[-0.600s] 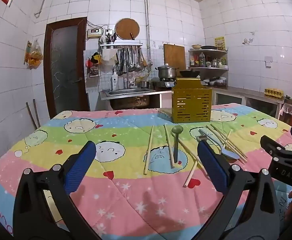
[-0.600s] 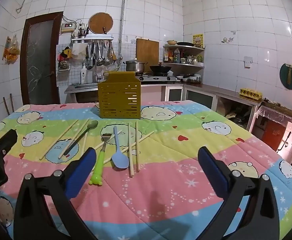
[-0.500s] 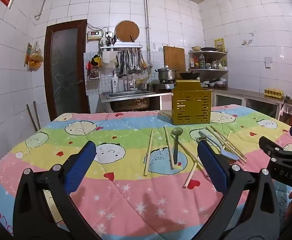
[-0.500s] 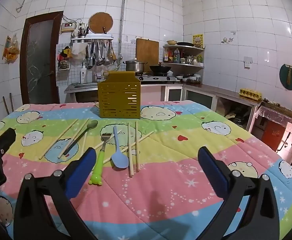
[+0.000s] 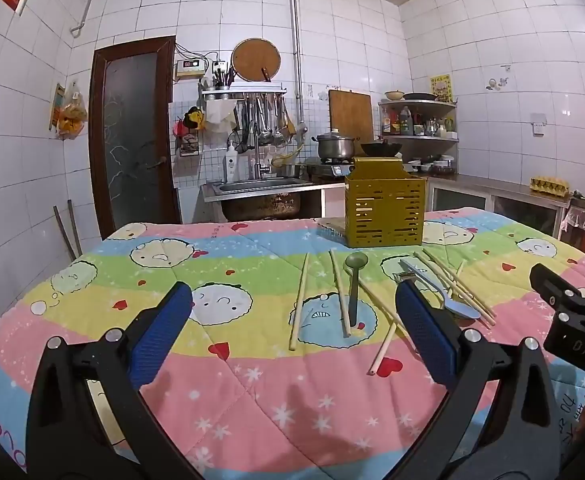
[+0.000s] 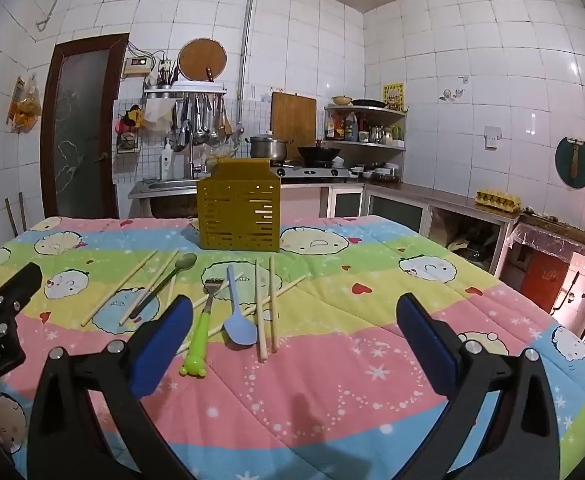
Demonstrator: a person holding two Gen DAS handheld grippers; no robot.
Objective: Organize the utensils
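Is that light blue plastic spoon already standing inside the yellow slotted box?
No, the light blue plastic spoon lies flat on the quilt, in front of the yellow slotted box.

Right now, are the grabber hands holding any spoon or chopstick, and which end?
Nothing is held. The left gripper and right gripper are both open with nothing between their fingers. The green spoon, blue spoon, fork and chopsticks lie on the quilt.

We see a brown door (image 5: pixel 132 132) in the white-tiled wall, with a sink (image 5: pixel 260 186) to its right under a rack of hanging ladles (image 5: pixel 264 120). A steel pot (image 6: pixel 268 147) and a dark wok (image 6: pixel 318 153) sit on the stove, a wooden board (image 6: pixel 293 118) leaning behind, and an egg tray (image 6: pixel 497 197) rests on the side counter
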